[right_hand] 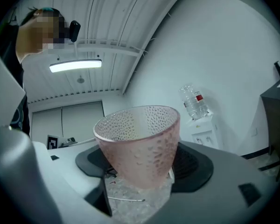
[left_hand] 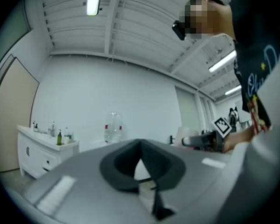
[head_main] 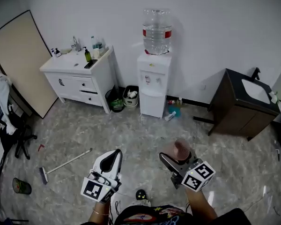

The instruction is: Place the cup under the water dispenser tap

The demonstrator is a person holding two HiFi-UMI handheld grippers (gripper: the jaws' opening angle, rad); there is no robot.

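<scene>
- Right claw (right_hand: 143, 166) stands wide, clamped on the pink dimpled cup (right_hand: 140, 136). Its tapered wall could slip out under a jolt.
- Left claw (left_hand: 141, 164) is closed and empty.
- The water dispenser (head_main: 153, 86) is well off, and a misjudged approach may knock the rim.

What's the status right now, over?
Right gripper shut on pink cup. Left gripper shut, empty. Water dispenser across the room, cup not yet under it. Broom on floor at left, off the direct line.
</scene>
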